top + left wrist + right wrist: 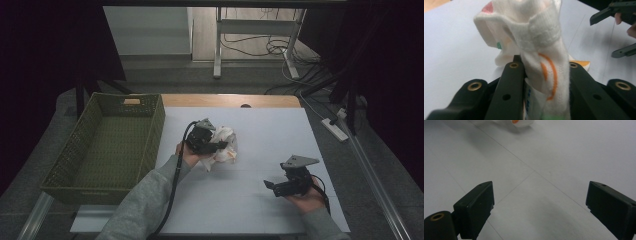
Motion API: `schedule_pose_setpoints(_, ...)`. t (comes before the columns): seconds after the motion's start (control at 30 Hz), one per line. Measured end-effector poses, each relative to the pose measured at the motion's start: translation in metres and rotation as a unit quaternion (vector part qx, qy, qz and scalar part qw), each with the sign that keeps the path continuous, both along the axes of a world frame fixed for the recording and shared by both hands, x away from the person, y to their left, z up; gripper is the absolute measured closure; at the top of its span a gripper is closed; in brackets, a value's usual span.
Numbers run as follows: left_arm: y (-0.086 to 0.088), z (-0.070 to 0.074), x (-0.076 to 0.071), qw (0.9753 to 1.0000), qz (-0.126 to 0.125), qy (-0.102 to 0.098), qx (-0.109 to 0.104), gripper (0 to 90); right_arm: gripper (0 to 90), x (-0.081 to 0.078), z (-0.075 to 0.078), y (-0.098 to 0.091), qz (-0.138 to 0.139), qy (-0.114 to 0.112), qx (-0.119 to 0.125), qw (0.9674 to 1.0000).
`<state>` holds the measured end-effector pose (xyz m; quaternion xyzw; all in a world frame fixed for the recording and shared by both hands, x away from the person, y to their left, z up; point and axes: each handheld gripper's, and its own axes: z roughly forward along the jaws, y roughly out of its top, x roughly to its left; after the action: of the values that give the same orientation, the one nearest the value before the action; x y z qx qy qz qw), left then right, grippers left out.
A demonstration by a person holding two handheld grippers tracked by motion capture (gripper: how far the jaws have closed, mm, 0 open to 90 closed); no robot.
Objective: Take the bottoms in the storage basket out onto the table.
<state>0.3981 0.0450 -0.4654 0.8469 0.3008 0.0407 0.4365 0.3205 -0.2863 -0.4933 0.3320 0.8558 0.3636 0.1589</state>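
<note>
From the high view, the left hand-held gripper (220, 145) pinches a crumpled white knitted cloth with orange marks (225, 142) mid-bench, at its 3 o'clock; a green woven basket (80, 150) sits at 9 o'clock. In the left gripper view, the cloth (541, 50) rises between pressed jaws toward 12 o'clock. In the right gripper view, the right hand-held gripper (539, 207) is spread over the grey bench (564, 157).
</note>
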Motion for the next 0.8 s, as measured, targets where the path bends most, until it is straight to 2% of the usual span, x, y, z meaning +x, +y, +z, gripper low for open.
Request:
schedule_pose_setpoints(0.17, -0.003, -0.013, 0.004, 0.9999, 0.001, 0.013, 0.008, 78.2, 8.3, 0.000, 0.000, -0.001, 0.000, -0.002, 0.001, 1.0000)
schedule_pose_setpoints(0.27, -0.005, -0.017, 0.004, 0.9997, 0.002, 0.014, 0.017, 78.2, 8.3, 0.000, 0.001, -0.001, 0.000, -0.003, 0.003, 1.0000)
schedule_pose_setpoints(0.43, -0.005, -0.023, 0.005, 0.9996, 0.006, 0.018, 0.020, 77.9, 8.3, 0.000, 0.000, -0.001, 0.001, -0.002, 0.002, 1.0000)
schedule_pose_setpoints(0.5, -0.008, -0.024, 0.004, 0.9994, 0.003, 0.011, 0.032, 77.7, 8.3, 0.000, 0.000, -0.001, 0.001, -0.002, 0.002, 1.0000)
schedule_pose_setpoints(0.57, -0.009, -0.025, 0.003, 0.9993, 0.002, 0.011, 0.035, 77.7, 8.3, 0.000, 0.000, -0.001, 0.000, -0.002, 0.002, 1.0000)
schedule_pose_setpoints(0.7, -0.012, -0.032, 0.004, 0.9987, 0.000, 0.016, 0.048, 77.6, 8.3, 0.000, 0.000, -0.001, 0.000, -0.002, 0.003, 1.0000)
schedule_pose_setpoints(0.8, -0.014, -0.040, 0.005, 0.9985, 0.002, 0.025, 0.048, 77.0, 8.3, 0.000, 0.000, 0.000, 0.000, -0.002, 0.002, 1.0000)
